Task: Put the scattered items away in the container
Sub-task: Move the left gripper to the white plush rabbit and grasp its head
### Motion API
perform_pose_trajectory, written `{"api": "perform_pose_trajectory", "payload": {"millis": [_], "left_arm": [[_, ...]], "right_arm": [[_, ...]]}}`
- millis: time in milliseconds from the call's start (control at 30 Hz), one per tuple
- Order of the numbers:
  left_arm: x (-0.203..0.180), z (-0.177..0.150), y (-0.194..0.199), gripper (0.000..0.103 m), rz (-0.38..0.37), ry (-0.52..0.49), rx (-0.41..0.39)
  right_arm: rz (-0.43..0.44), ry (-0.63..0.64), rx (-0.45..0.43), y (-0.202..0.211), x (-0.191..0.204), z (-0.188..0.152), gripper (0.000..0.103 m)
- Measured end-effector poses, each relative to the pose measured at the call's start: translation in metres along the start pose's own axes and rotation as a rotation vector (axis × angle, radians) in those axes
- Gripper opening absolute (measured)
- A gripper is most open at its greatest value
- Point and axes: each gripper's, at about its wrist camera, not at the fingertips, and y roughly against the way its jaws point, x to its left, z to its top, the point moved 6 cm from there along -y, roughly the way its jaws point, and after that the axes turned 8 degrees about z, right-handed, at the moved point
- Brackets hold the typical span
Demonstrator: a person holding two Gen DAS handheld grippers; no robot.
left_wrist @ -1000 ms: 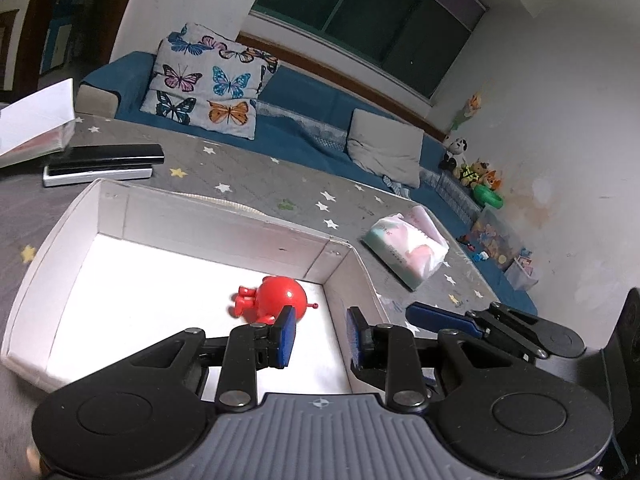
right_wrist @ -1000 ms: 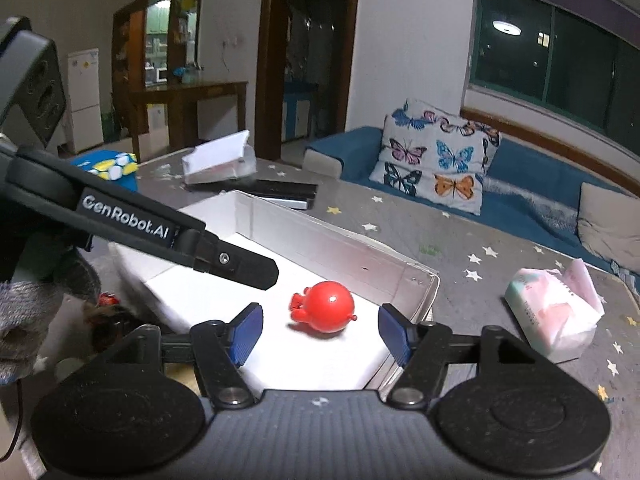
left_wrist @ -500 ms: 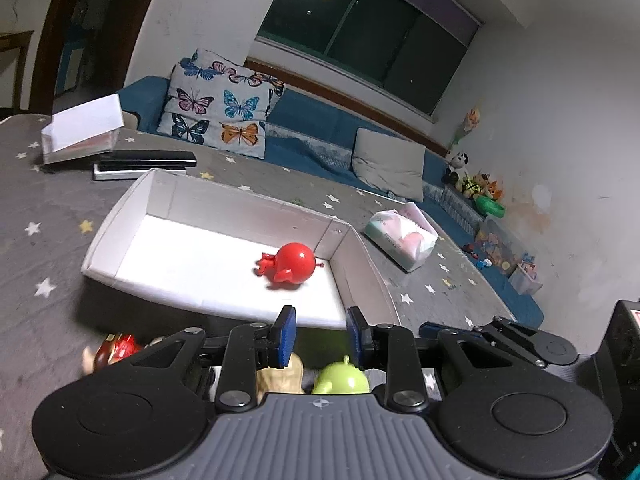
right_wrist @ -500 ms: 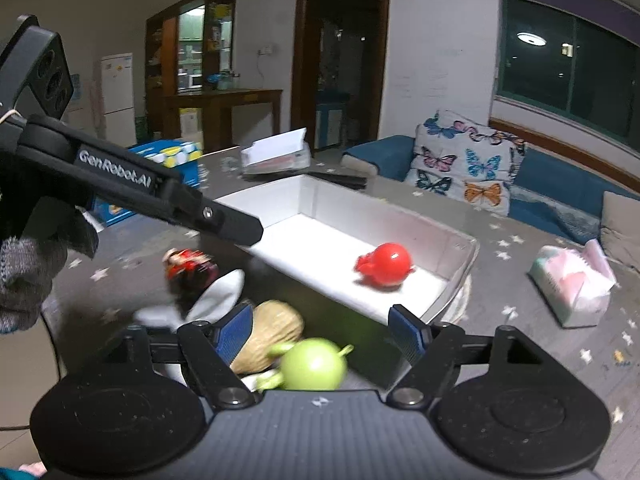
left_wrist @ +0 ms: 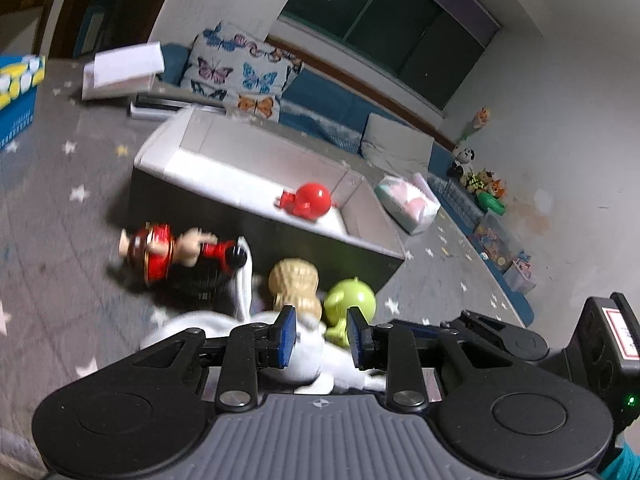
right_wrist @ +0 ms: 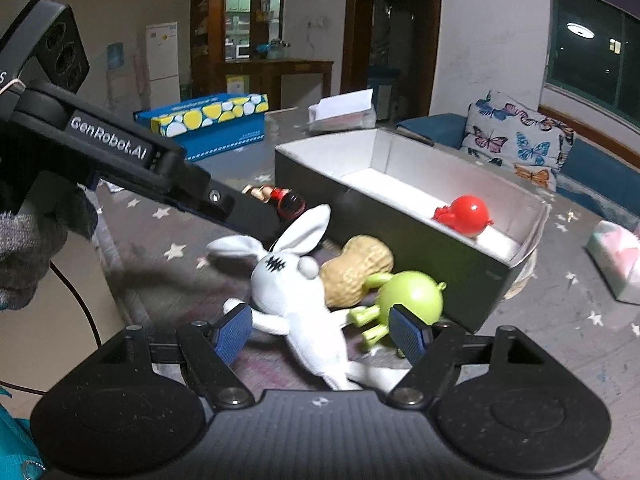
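Observation:
A white-lined box point(left_wrist: 208, 138) point(right_wrist: 384, 152) holds a round red toy point(left_wrist: 308, 199) point(right_wrist: 466, 210). In front of it on the grey star cloth lie a white rabbit plush point(right_wrist: 296, 288) point(left_wrist: 308, 356), a peanut toy point(left_wrist: 296, 280) point(right_wrist: 356, 268), a green round toy point(left_wrist: 352, 294) point(right_wrist: 410, 294) and a red figurine point(left_wrist: 168, 250) point(right_wrist: 280, 198). My left gripper point(left_wrist: 321, 335) is open and empty above the rabbit. My right gripper point(right_wrist: 326, 334) is wide open, its jaws either side of the rabbit and green toy.
A tissue pack point(left_wrist: 408, 204) point(right_wrist: 616, 254) lies right of the box. A blue patterned carton point(right_wrist: 208, 124) and a white folded card point(right_wrist: 344, 112) stand behind. A sofa with a butterfly cushion point(left_wrist: 244, 72) runs along the back.
Both grippers have pulled back from over the box and dropped low over the toys in front of it. The red toy stays in the box.

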Motion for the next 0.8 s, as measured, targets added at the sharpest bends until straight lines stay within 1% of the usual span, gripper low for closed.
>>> {"api": "perform_pose_trajectory", "payload": {"millis": [200, 333, 433, 533, 633, 733, 767, 800], "left_arm": [[0.016, -0.015, -0.01, 0.031, -0.001, 0.061, 0.054], [0.025, -0.016, -0.017, 0.032, -0.014, 0.108, 0.087], [0.03, -0.015, -0.021, 0.033, -0.04, 0.144, 0.086], [0.034, -0.012, -0.024, 0.033, -0.058, 0.182, 0.082], [0.038, -0.008, -0.027, 0.035, -0.071, 0.225, 0.07], [0.044, -0.008, -0.03, 0.035, -0.081, 0.283, 0.074], [0.045, -0.007, -0.031, 0.036, -0.085, 0.294, 0.076], [0.045, -0.007, -0.032, 0.036, -0.087, 0.298, 0.076]], "right_arm": [[0.006, -0.014, 0.037, -0.014, -0.003, -0.008, 0.075], [0.019, -0.025, 0.051, -0.022, -0.003, -0.011, 0.069], [0.029, -0.03, 0.057, -0.028, -0.003, -0.012, 0.068], [0.037, -0.037, 0.058, -0.032, -0.004, -0.011, 0.063], [0.04, -0.037, 0.055, -0.034, -0.005, -0.011, 0.062], [0.04, -0.032, 0.054, -0.035, -0.004, -0.011, 0.061], [0.042, -0.03, 0.054, -0.036, -0.004, -0.011, 0.056], [0.049, -0.032, 0.056, -0.036, -0.003, -0.011, 0.054]]}}
